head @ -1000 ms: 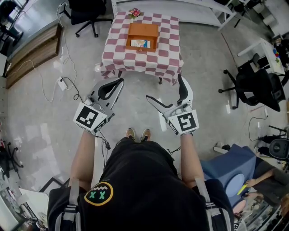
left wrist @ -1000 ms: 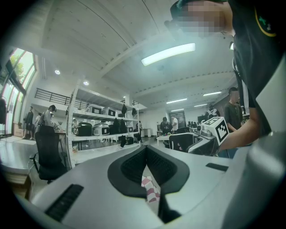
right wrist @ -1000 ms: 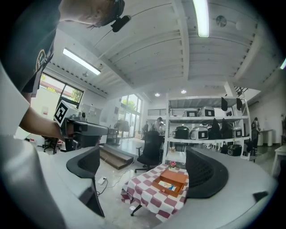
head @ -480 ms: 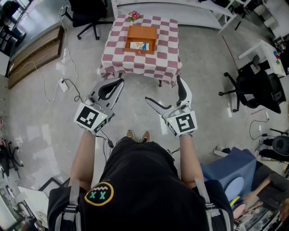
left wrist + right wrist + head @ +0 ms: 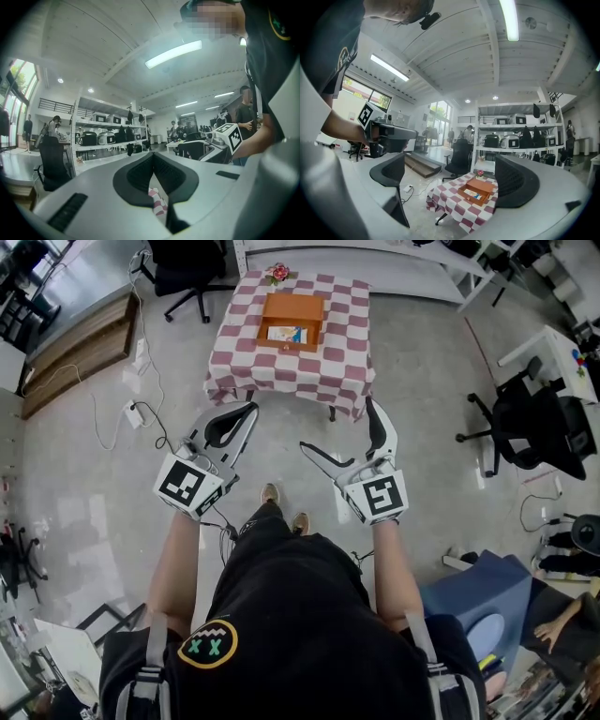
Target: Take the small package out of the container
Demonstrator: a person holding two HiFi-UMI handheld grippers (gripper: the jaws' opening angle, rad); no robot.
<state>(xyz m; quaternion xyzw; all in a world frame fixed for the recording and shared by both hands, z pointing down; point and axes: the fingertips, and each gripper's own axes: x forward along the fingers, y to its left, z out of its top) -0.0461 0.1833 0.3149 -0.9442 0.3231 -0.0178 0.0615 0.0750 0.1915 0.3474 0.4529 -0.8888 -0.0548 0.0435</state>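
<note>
Right gripper [image 5: 337, 424] gapes above grey floor [image 5: 431, 381], checkered table [image 5: 339, 360] ahead.

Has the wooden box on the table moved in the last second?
No: the wooden box sits on the same squares of the checked tablecloth as before.

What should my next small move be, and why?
Probably step forward to the checkered table: the wooden container holding the small package sits far ahead of the open right gripper, seemingly out of reach.
</note>
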